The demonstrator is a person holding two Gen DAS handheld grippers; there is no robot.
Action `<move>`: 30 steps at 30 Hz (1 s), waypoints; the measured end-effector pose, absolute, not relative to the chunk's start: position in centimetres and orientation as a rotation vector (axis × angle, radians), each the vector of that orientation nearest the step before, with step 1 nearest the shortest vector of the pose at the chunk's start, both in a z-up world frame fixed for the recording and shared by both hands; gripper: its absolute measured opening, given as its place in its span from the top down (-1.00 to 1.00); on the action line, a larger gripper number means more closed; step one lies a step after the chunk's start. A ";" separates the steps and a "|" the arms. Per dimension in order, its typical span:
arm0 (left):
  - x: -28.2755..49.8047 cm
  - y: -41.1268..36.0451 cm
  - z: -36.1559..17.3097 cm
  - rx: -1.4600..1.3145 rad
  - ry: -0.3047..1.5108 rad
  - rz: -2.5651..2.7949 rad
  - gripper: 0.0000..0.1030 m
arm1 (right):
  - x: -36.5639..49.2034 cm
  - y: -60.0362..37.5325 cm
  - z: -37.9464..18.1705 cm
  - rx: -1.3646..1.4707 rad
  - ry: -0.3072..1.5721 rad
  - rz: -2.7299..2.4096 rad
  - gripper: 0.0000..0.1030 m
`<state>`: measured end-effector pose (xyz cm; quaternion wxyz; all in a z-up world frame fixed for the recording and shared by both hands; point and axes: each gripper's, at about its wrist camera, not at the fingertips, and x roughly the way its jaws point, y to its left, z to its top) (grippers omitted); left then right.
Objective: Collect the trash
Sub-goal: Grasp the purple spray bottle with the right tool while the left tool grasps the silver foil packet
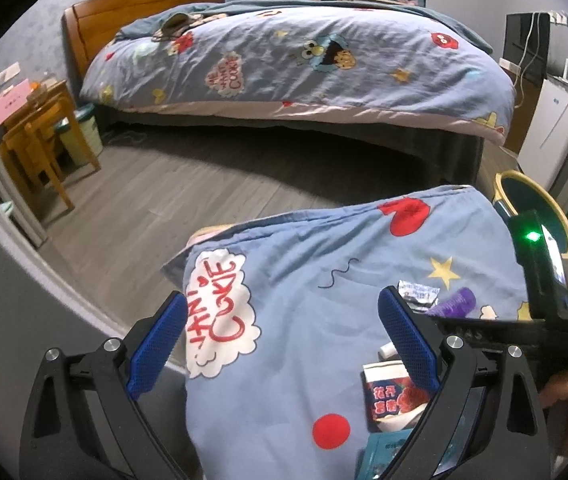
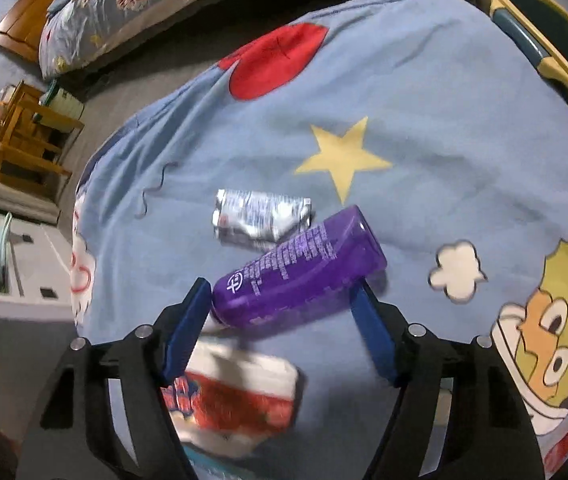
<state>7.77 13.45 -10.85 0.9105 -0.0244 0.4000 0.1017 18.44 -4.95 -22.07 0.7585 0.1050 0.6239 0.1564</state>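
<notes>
A purple bottle (image 2: 300, 272) lies on its side on a blue cartoon-print cloth (image 2: 424, 128). My right gripper (image 2: 281, 286) points down at it with the jaws wide, and the bottle lies slantwise between them. The left pad (image 2: 187, 320) meets its cap end; the right pad (image 2: 372, 328) sits by its side. A crumpled silver wrapper (image 2: 259, 218) lies just beyond, and a red-and-white packet (image 2: 239, 392) lies under the gripper. My left gripper (image 1: 282, 296) hangs open over the cloth (image 1: 304, 264), holding nothing. In its view the bottle (image 1: 454, 302) and the packet (image 1: 392, 396) show at the right.
A yellow-rimmed teal bin (image 1: 540, 200) stands right behind the cloth's far corner. Across the grey wood floor (image 1: 143, 208) is a bed (image 1: 304, 68) with the same print. A wooden side table (image 1: 39, 136) and a white pail (image 1: 83, 132) stand at the left, a white appliance (image 1: 552, 140) at the right.
</notes>
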 end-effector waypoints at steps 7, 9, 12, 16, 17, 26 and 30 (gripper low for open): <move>8.6 14.2 -11.0 -0.092 0.828 0.207 -0.84 | 20.0 -5.5 -22.2 0.270 1.342 0.296 -0.02; 8.8 14.1 -11.1 -0.094 0.830 0.211 -0.84 | 20.4 -5.7 -22.1 0.213 1.332 0.290 0.17; 8.9 13.7 -11.3 -0.078 0.838 0.205 -0.84 | 20.6 -6.7 -22.0 0.197 1.331 0.270 0.32; 9.3 13.1 -11.7 -0.051 0.849 0.199 -0.84 | 20.8 -8.8 -21.1 0.235 1.311 0.266 0.34; 9.6 13.0 -11.9 -0.046 0.855 0.198 -0.84 | 20.8 -9.2 -20.6 0.231 1.302 0.267 0.34; 12.7 10.0 -14.3 -0.058 0.914 0.149 -0.84 | 23.7 -13.1 -15.0 0.089 1.231 0.356 0.38; 14.6 7.9 -16.8 -0.127 0.976 0.094 -0.82 | 23.8 -13.7 -17.0 0.042 1.299 0.428 0.38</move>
